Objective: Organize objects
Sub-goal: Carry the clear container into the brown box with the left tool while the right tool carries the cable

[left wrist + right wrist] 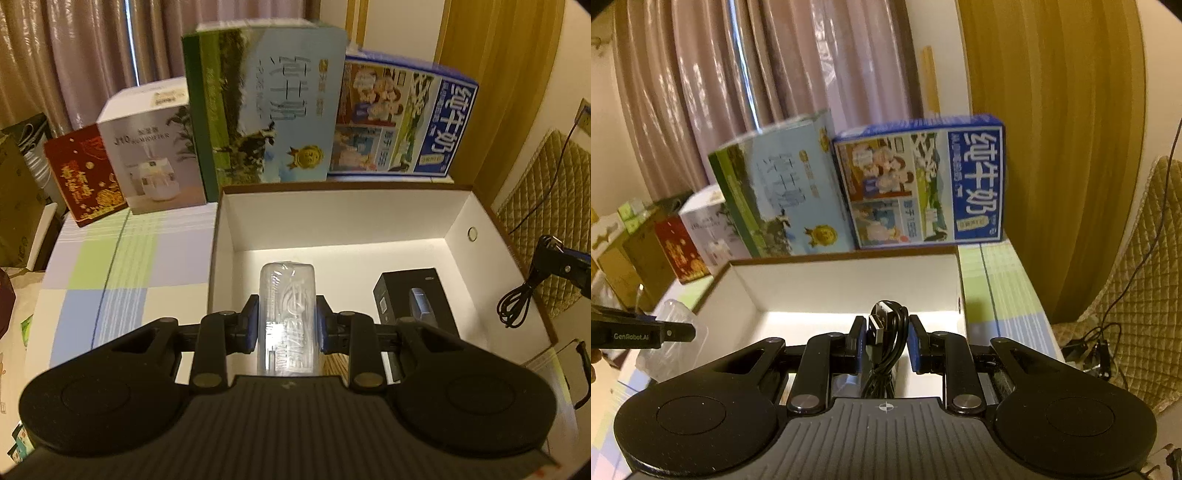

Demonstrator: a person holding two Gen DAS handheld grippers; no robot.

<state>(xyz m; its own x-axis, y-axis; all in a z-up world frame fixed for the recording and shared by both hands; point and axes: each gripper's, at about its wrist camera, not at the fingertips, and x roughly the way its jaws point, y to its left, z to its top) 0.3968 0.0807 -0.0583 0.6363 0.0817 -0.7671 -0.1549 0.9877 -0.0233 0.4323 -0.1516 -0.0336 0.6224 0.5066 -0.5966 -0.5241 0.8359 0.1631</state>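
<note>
In the left wrist view, the left hand-held gripper (pixel 287 320) was seen pinching a clear plastic case (pixel 286 317), with a blue pad pressed to each side of it. The case was held above the near edge of an open white-lined cardboard box (pixel 458 221), which stood on a surface (pixel 122 258) covered in a checked cloth. Inside the box, to the right of the case, a black carton (pixel 413 299) lay on the box floor. Behind the box, a green milk carton (pixel 266 107) and a blue milk carton (pixel 402 118) stood upright side by side. Left of the box, a white humidifier box (pixel 147 151) and a red box (pixel 86 173) were set near the back of the surface. To the right of the box, a coiled black cable (pixel 517 299) was seen hanging.

In the right wrist view, the right hand-held gripper (pixel 887 341) was closed on a bundled black USB cable (pixel 886 339), held above the near part of the cardboard box (pixel 849 284). The left hand-held gripper (pixel 670 334) was seen to the left of the box; its grip could not be told from there. The two milk cartons were seen behind the box.
</note>
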